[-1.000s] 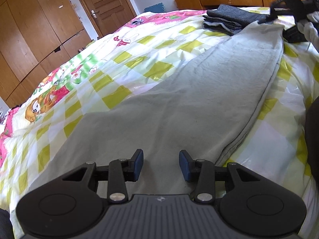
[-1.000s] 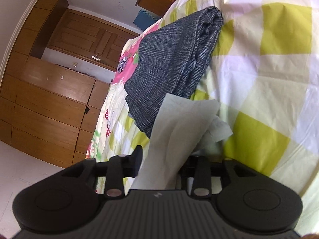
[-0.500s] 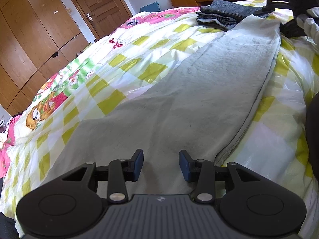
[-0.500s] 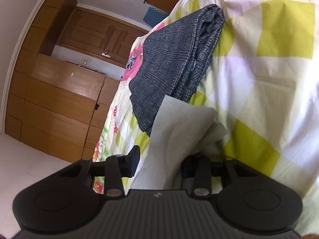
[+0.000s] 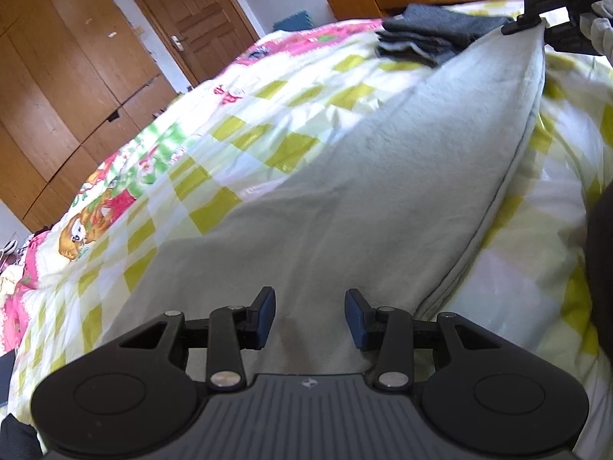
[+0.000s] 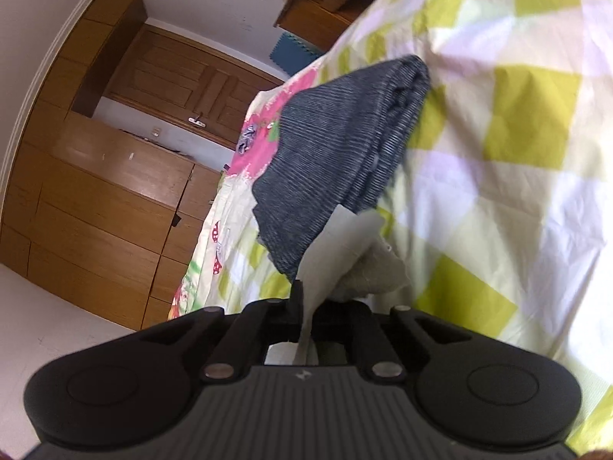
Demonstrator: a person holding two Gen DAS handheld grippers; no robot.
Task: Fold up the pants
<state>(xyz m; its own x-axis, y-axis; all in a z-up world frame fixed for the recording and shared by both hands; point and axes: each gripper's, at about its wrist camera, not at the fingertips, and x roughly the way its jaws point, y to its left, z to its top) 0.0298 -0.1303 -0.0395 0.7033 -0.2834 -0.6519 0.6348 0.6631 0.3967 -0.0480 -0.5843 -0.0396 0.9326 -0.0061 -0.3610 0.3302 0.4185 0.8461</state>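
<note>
The left hand-held gripper hovers with its blue-padded fingers spread apart, nothing between them, right over the near end of the pale grey, soft fleecy pants. Those pants lie long and flat on the bed with the yellow-and-white checked sheet, narrowing away from this gripper. At the far tip of the pants, the right hand-held gripper has its fingers pressed together, pinching a corner of the grey fabric, which bunches up beside them. Just beyond that pinched corner sits a folded, dark blue-grey ribbed knit garment, touching the pants' tip. Beyond the bed stand glossy brown wooden wardrobes; the pants' near edge is hidden under the left gripper's body.
</note>
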